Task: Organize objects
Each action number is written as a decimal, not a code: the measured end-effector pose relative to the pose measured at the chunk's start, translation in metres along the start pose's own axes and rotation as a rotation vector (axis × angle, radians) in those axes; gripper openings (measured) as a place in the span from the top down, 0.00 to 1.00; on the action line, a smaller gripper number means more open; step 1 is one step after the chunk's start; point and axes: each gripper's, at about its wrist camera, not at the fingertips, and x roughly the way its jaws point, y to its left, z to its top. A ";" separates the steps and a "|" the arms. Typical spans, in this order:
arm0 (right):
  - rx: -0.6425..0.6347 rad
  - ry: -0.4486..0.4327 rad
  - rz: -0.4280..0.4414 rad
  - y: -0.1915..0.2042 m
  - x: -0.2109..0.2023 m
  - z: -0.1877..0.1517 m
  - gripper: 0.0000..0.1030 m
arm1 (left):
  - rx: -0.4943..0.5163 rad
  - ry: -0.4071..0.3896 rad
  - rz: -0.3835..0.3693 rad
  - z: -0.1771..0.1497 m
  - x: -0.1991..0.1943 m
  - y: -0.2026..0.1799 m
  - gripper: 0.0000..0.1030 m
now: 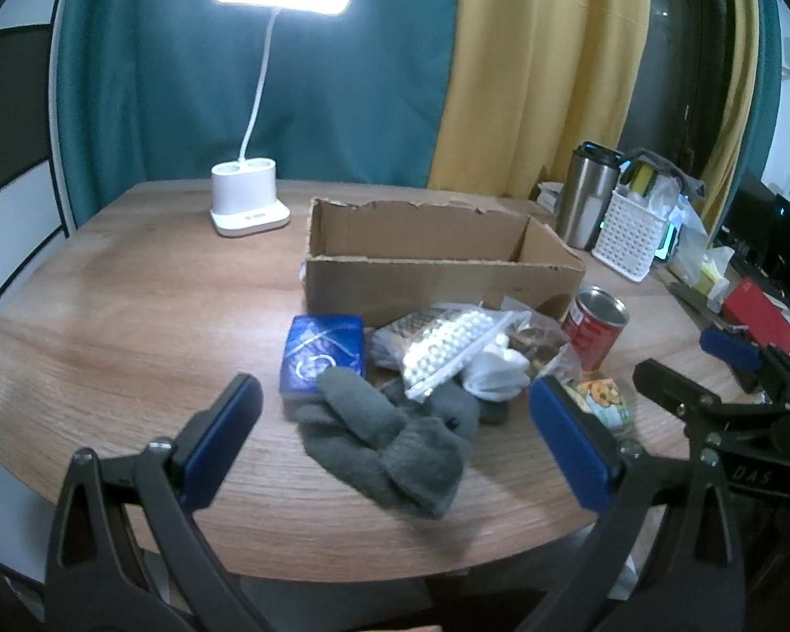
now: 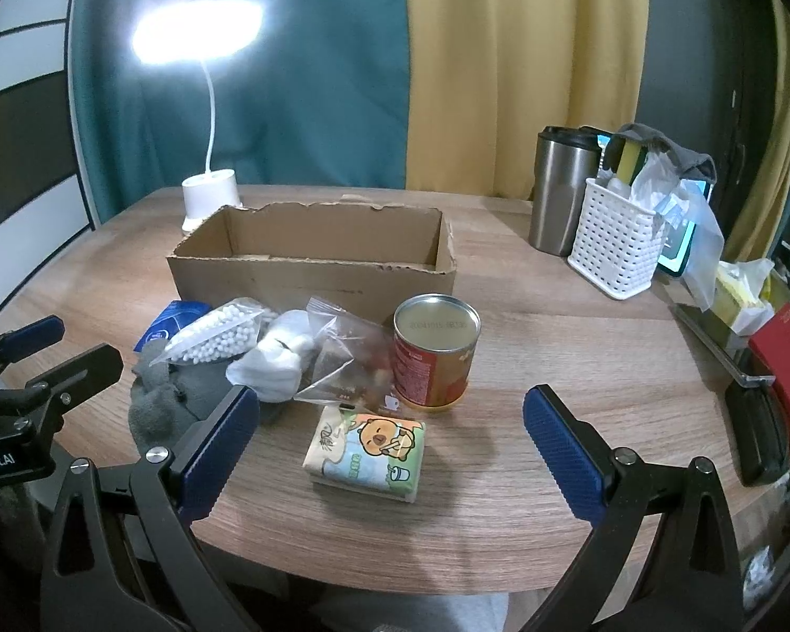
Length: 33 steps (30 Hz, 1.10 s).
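Note:
An open cardboard box (image 1: 437, 268) (image 2: 310, 263) stands mid-table. In front of it lie a blue card box (image 1: 324, 353), grey gloves (image 1: 389, 442) (image 2: 168, 395), a bag of white beads (image 1: 447, 350) (image 2: 216, 337), a white cloth (image 2: 282, 358), a clear snack bag (image 2: 350, 363), a red can (image 1: 595, 326) (image 2: 434, 350) and a tissue pack (image 2: 366, 445). My left gripper (image 1: 395, 411) is open above the gloves. My right gripper (image 2: 389, 421) is open around the tissue pack, above it.
A lit white desk lamp (image 1: 247, 195) stands at the back left. A steel tumbler (image 2: 563, 189), a white basket (image 2: 613, 239), a red booklet (image 2: 784, 368) and a dark bar (image 2: 753, 426) sit at the right. The table's front edge (image 2: 395, 579) is near.

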 end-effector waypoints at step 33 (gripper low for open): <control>0.012 0.011 0.004 0.000 0.001 -0.002 0.01 | 0.003 0.005 -0.001 0.000 0.001 -0.002 0.00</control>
